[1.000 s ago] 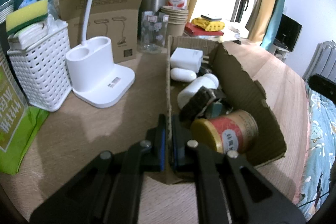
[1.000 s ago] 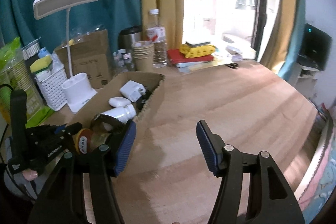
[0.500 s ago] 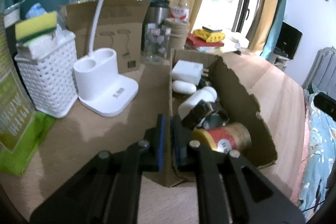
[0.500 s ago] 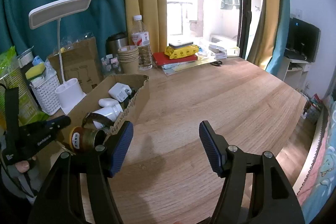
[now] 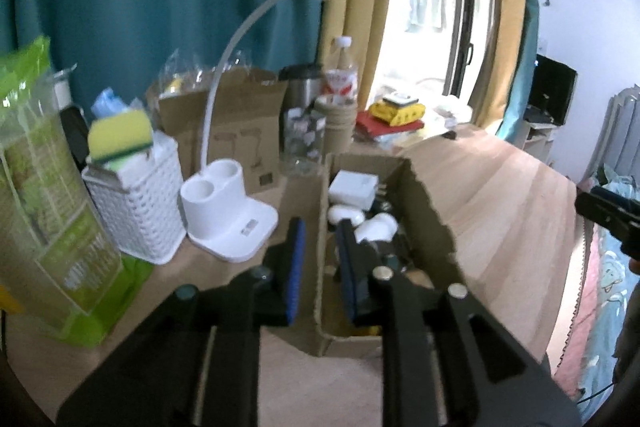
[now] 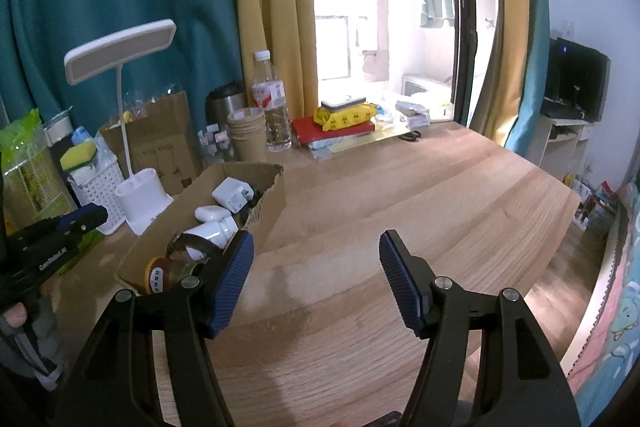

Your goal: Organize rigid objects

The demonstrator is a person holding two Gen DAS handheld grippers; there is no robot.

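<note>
An open cardboard box [image 5: 424, 211] lies on the wooden table and holds a white charger [image 5: 354, 187], a white earbud case [image 5: 346, 215], a white bottle [image 5: 376, 229] and a red-and-gold tin [image 6: 158, 273]. My left gripper [image 5: 320, 227] straddles the box's near left wall. Its jaws are opening, and the wall stands between the pads with a gap on each side. My right gripper [image 6: 316, 247] hangs open over bare table to the right of the box [image 6: 268, 203], with nothing between its fingers.
Left of the box stand a white desk lamp [image 5: 228, 211], a white basket [image 5: 136, 195] with a sponge, and a green packet [image 5: 48, 207]. Behind are a brown carton [image 5: 240, 131], paper cups [image 6: 246, 135], a water bottle [image 6: 272, 107] and stacked books [image 6: 332, 131].
My left gripper has let go of the box's wall: its pads have parted and it has risen, so the lamp head now shows. My right gripper has lifted and drawn back a little.
</note>
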